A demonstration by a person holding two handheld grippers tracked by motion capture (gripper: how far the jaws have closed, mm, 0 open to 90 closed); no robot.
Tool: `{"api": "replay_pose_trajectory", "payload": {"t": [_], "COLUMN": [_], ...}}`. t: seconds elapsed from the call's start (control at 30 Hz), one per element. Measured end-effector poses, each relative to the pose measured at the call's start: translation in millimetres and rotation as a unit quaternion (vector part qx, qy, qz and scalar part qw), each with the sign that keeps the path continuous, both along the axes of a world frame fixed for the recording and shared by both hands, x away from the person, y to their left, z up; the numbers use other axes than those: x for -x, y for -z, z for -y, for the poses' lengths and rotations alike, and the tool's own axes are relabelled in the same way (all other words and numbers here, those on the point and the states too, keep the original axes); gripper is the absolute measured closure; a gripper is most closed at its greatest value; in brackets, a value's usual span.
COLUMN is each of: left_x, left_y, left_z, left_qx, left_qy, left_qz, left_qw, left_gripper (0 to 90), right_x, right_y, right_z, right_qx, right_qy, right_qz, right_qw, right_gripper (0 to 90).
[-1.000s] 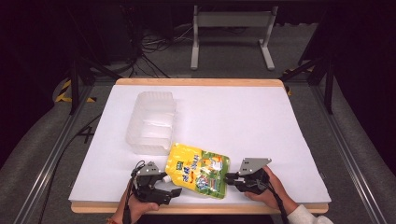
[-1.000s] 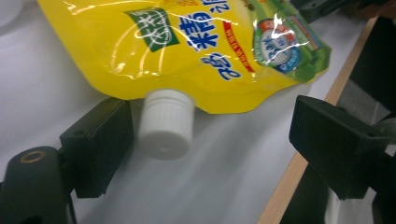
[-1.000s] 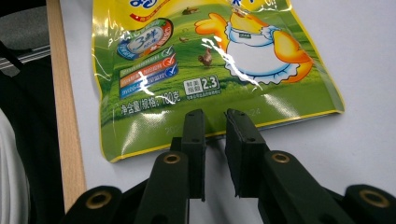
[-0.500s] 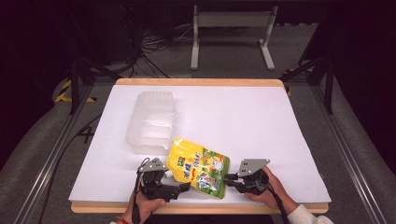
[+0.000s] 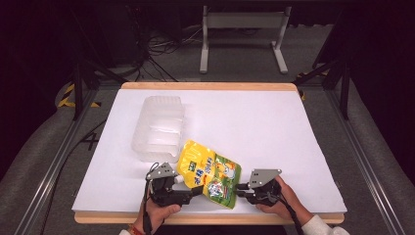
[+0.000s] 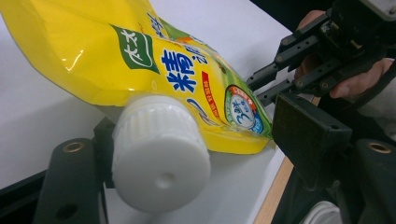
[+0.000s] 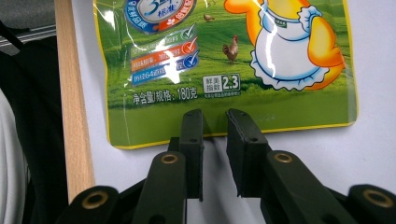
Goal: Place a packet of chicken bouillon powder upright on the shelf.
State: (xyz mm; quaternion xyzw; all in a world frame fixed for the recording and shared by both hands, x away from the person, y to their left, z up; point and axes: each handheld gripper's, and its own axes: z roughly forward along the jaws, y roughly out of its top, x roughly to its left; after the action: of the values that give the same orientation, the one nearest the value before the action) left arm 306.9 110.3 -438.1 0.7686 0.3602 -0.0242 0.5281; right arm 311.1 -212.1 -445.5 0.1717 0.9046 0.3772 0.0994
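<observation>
— What's that on the desk [image 5: 274,122]?

— A yellow stand-up pouch [image 5: 209,172], glossy, lying flat near the front edge, around 6 o'clock on the white top. It has blue characters, a green field with chickens, and a cartoon figure in a white apron. Small print reads 180 and 2.3. A ribbed white screw cap [image 6: 159,161] sits at one corner.

— And the tongs?

— The left tongs [image 5: 192,188] come in at the pouch's 8 o'clock corner. Their jaws stand apart on either side of the white cap, one just beside it, the other clear of it.

— The right ones?

— The right tongs [image 7: 214,126] sit at the pouch's green bottom edge, about 4 o'clock of it. The jaws are nearly together with a narrow gap, tips right at the seam; whether they pinch it, I cannot tell.

— Anything else?

— A clear plastic container [image 5: 159,128], just beyond the pouch at 11 o'clock, touching or nearly so.
</observation>
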Motion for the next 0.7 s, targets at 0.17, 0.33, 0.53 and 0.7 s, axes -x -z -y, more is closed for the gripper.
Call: {"api": "replay_pose_trajectory", "payload": {"t": [0.17, 0.33, 0.53, 0.7], "left_x": [-1.4, 2.2, 4.0, 10.0], "left_y": [-4.1, -13.3, -24.1, -44.5], "left_z": [3.0, 3.5, 5.3, 13.0], "left_qx": [-0.003, -0.007, -0.011, -0.013], "left_qy": [-0.008, 0.004, 0.033, 0.084], "left_qz": [0.013, 0.056, 0.091, 0.142], "left_qw": [0.9999, 0.9984, 0.9952, 0.9862], "left_gripper": [39.8, 58.9, 69.8, 84.9], "right_x": [0.1, -0.6, -2.8, -6.6], "right_y": [0.2, -0.3, -10.2, -29.1], "right_z": [0.1, 1.6, 7.9, 19.3], "right_qx": [0.000, -0.002, -0.022, -0.057], "right_qy": [-0.001, 0.007, 0.021, 0.044], "right_qz": [0.002, 0.002, 0.006, 0.031], "right_qw": [1.0000, 1.0000, 0.9995, 0.9969], "right_gripper": [76.2, 67.3, 51.5, 45.8]}}
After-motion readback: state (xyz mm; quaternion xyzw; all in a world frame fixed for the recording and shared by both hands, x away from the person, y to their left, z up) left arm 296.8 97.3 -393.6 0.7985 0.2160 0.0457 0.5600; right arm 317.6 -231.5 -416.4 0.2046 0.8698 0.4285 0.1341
